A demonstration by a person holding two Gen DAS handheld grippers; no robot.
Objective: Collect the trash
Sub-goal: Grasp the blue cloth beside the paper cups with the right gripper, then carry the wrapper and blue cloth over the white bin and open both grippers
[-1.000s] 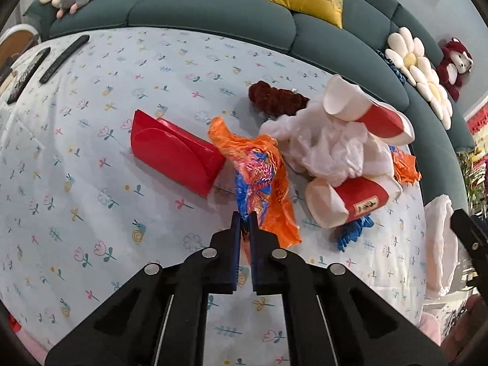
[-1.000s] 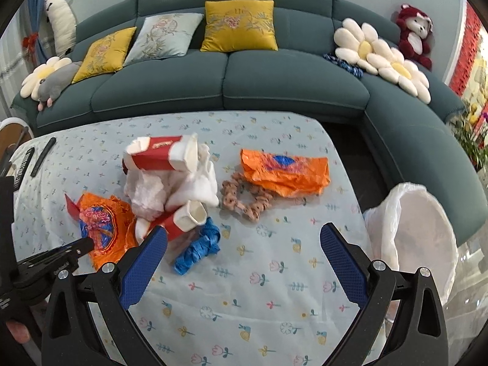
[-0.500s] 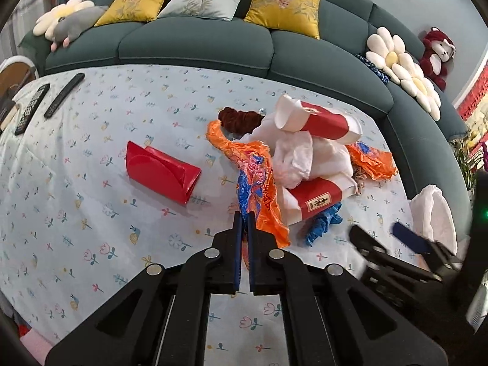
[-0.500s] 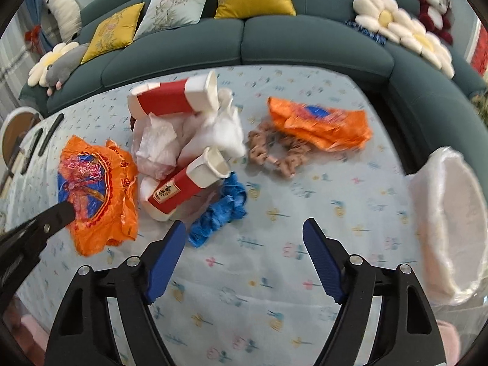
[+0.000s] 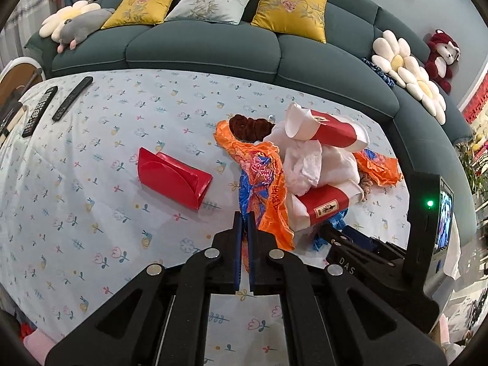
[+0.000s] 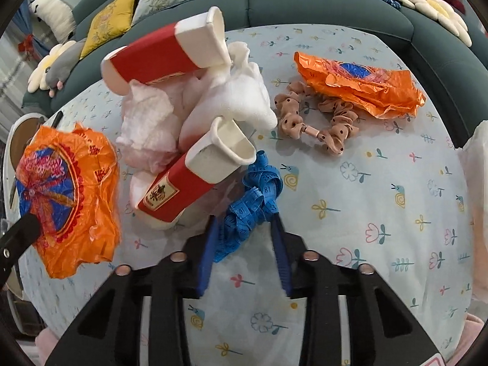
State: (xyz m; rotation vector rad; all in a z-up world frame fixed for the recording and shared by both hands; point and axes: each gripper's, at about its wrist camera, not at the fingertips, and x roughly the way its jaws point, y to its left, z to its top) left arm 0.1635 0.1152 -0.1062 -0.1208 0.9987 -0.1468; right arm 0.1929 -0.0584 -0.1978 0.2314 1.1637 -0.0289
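**L clamped on orange wrapper, R closing around blue tape**

L gripper (image 5: 243, 218): jaws pinched tight on the near edge of the crinkled orange foil snack wrapper w/ blue-red print (image 5: 265, 189); wrapper hangs from the grip, looks lifted off the cloth at that end, far end draped toward the pile. In R cam the same wrapper (image 6: 67, 195) sits at far left w/ the L finger tip on its near-left edge.

R gripper (image 6: 244, 222): pointing steeply down, jaws closing, gap narrow. Crumpled blue measuring tape (image 6: 253, 204) is between the blue pads; can't tell if the pads touch it.

Trash pile centre of the floral tablecloth (image 6: 381, 213):
- 2 red-and-white paper cups, one lying on top far side (image 6: 164, 52), one near side (image 6: 195, 177), just beside the tape
- wad of white tissue (image 6: 213, 103) between the cups
- 2nd orange foil wrapper (image 6: 360, 85), far right
- beige dotted scrunchie (image 6: 311, 119), touching that wrapper
- dark red scrunchie (image 5: 250, 126), far side of pile
- flat red folded paper pouch (image 5: 170, 177), apart, left of pile

White bag (image 6: 475, 183) at right table edge.
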